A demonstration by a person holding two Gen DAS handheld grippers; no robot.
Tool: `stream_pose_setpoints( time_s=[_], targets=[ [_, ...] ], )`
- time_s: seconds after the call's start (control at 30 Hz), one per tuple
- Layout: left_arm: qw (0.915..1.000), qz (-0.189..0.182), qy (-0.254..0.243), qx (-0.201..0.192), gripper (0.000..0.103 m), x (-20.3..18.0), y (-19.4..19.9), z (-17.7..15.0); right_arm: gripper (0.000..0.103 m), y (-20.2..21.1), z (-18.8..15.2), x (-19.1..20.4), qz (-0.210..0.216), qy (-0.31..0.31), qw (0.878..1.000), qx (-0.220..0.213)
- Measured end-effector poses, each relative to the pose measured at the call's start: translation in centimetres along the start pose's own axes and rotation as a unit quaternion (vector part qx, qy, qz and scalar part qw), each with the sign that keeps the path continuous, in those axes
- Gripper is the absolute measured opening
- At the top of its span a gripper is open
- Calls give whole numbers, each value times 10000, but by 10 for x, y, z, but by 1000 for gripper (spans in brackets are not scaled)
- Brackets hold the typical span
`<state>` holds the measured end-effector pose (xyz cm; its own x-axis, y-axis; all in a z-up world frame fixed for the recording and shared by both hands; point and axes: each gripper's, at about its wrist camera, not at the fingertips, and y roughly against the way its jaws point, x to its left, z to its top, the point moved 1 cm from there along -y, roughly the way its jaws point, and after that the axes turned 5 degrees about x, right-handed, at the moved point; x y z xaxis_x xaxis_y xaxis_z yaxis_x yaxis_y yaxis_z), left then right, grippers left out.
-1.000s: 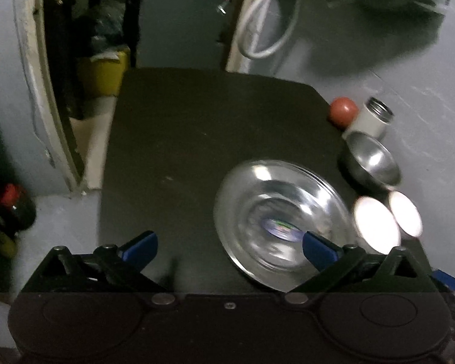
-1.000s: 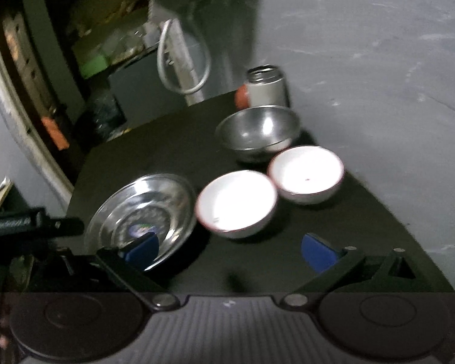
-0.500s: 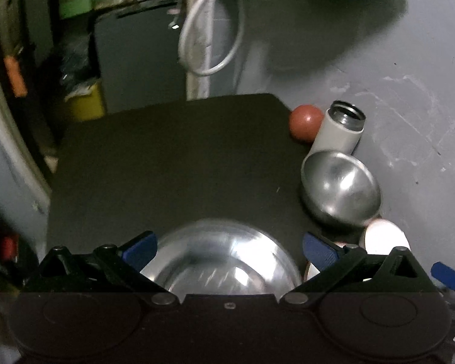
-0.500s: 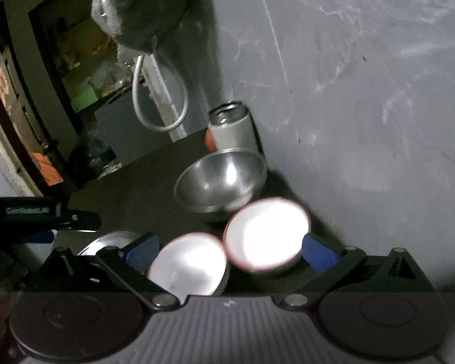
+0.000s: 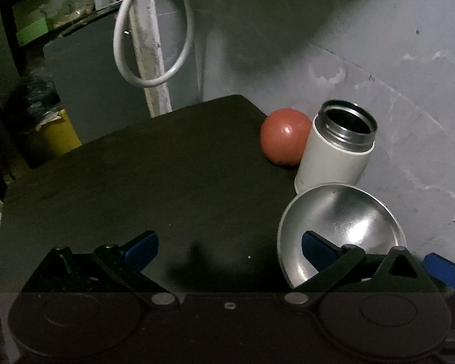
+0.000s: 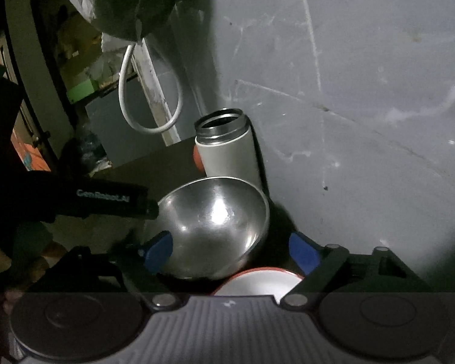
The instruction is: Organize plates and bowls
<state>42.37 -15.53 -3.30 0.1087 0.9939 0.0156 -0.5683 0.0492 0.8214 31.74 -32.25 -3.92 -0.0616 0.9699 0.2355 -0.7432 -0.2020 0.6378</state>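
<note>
A steel bowl (image 5: 345,227) sits at the right edge of the black table (image 5: 154,176), just in front of a white flask. My left gripper (image 5: 229,245) is open over bare table, its right fingertip overlapping the bowl's near rim. In the right wrist view the same steel bowl (image 6: 218,224) lies between the open fingers of my right gripper (image 6: 232,250). A white bowl with a red rim (image 6: 257,282) peeks out below it, close to the camera. The steel plate is out of view.
An open white flask (image 5: 336,148) and a red ball (image 5: 283,139) stand at the back right against the grey wall (image 6: 348,91). A white hose loop (image 5: 148,39) hangs behind the table. The left gripper's body (image 6: 85,197) crosses the right wrist view.
Both grippers have moved forward toward the back right. The steel plate has slipped out of the left view, and the white bowls have dropped to the bottom of the right view.
</note>
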Motion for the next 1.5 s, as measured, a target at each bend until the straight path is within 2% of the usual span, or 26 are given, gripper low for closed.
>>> stream_pose_setpoints(
  time_s=[0.13,0.2,0.27,0.37,0.43,0.5,0.57,0.63,0.67,0.9,1.07,1.2,1.37,1.5],
  targets=[
    [9998,-93,41,154,87,-2,-10,-1,77,-12,2,-1,-48,20,9999,132],
    [9995,-228,54,208,81,-2,-11,-3,64,-16,3,-3,-60,-3,9998,180],
    [9990,-347,6,275,75,-5,-13,-5,55,-20,3,-5,-26,-71,9997,233],
    [9984,-436,-61,368,61,-10,-16,-6,45,-23,3,-10,-8,-195,9994,294],
    [9980,-474,-60,421,48,-12,-17,-8,40,-24,4,-11,-33,-191,9993,310],
    [9978,-478,-56,465,40,-14,-18,-9,33,-24,4,-12,-62,-193,9993,314],
    [9975,-510,-48,478,32,-15,-17,-11,29,-25,5,-12,-75,-190,9993,317],
    [9972,-575,-62,466,17,-16,-14,-13,28,-25,4,-12,-62,-163,9994,306],
    [9971,-601,-97,458,15,-17,-13,-14,27,-24,5,-12,-43,-149,9995,289],
    [9984,-482,-289,50,15,-17,14,-18,26,-5,4,-8,81,-102,9999,-39],
    [9974,-451,-280,-485,15,-13,61,-27,26,32,8,3,202,61,9990,-392],
    [9955,-573,-171,-734,15,-6,99,-42,25,67,4,11,319,287,9979,-478],
    [9942,-763,-8,-763,15,-3,132,-67,26,108,-12,18,435,537,9967,-426],
    [9957,-813,170,-415,15,-2,152,-100,26,137,-33,19,695,642,9954,-141]
  ],
)
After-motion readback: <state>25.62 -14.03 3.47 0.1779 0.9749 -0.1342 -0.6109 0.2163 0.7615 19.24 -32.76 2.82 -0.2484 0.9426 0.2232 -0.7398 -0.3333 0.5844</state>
